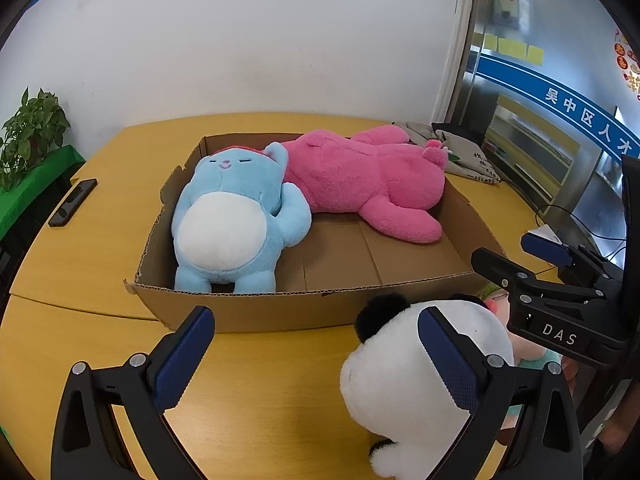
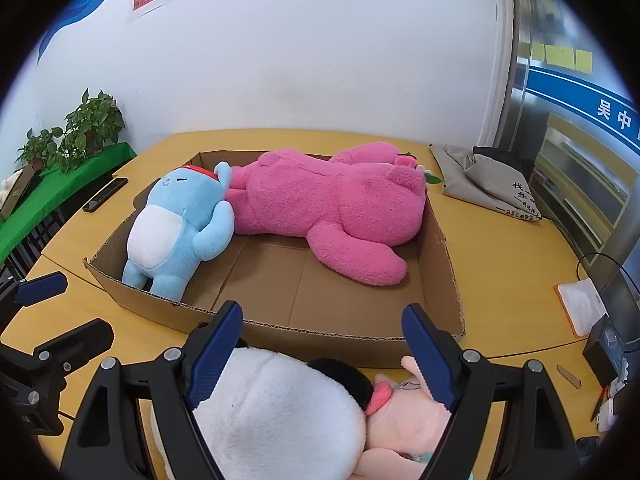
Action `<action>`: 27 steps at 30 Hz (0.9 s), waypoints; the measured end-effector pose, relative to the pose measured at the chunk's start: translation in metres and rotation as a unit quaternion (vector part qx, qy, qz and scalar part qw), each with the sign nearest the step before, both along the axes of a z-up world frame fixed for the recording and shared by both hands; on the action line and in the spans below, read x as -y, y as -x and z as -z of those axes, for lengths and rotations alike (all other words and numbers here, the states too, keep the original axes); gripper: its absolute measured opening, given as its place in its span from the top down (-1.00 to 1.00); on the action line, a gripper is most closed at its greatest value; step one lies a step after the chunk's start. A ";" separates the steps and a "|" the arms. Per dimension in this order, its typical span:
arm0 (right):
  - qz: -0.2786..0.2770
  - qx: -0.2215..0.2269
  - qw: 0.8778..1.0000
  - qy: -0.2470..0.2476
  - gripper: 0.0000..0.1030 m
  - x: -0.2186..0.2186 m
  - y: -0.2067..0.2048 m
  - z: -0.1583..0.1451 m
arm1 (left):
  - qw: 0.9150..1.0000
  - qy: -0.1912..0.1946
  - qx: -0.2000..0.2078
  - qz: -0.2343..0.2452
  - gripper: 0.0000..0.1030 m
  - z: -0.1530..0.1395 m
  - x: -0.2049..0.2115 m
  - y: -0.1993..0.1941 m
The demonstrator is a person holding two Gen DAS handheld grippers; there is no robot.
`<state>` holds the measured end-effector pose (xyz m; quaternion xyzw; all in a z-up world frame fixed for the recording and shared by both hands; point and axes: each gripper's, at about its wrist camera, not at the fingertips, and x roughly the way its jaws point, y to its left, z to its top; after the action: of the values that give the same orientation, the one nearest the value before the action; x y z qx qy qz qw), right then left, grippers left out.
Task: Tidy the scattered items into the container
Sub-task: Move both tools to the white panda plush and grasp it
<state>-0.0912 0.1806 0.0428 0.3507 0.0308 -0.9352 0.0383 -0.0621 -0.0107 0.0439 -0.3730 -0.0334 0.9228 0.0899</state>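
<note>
Between the spread fingers of the right claw [image 2: 322, 354] lie the panda plush [image 2: 276, 412] and pink doll [image 2: 404, 412], ungripped. The left claw [image 1: 316, 356] is spread too. Beyond, the cardboard box [image 2: 320, 330] holds the blue plush [image 2: 176, 224] and pink bear [image 2: 320, 208].

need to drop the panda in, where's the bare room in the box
Bare floor of the cardboard box lies in the near-right part, between the blue plush and the pink plush. Left side and far wall are crowded.
</note>
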 end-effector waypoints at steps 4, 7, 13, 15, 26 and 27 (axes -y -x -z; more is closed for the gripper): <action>0.002 0.000 1.000 -0.001 -0.59 -0.002 0.000 0.001 | 1.000 0.000 0.001 0.005 -0.99 0.001 -0.005 0.000; 0.002 0.004 1.000 0.003 -0.59 -0.004 -0.001 0.003 | 1.000 -0.003 0.003 0.011 -0.99 0.003 -0.008 0.001; -0.003 0.006 1.000 0.004 -0.59 -0.004 -0.007 0.005 | 0.999 -0.022 0.011 0.022 -0.99 0.008 -0.009 0.003; -0.004 0.006 1.000 0.005 -0.59 -0.005 -0.009 0.005 | 0.999 -0.029 0.013 0.024 -0.99 0.009 -0.009 0.003; -0.051 0.032 0.996 0.059 -0.59 -0.017 -0.068 0.026 | 0.995 -0.070 0.037 0.059 -0.99 0.029 -0.015 0.005; -0.064 0.041 0.995 0.063 -0.59 -0.014 -0.074 0.032 | 0.995 -0.072 0.039 0.061 -0.99 0.031 -0.017 0.006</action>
<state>-0.0171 0.1947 0.0105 0.3828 -0.0076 -0.9157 0.1216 -0.0676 0.0058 0.0127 -0.4025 -0.0803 0.8957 0.1713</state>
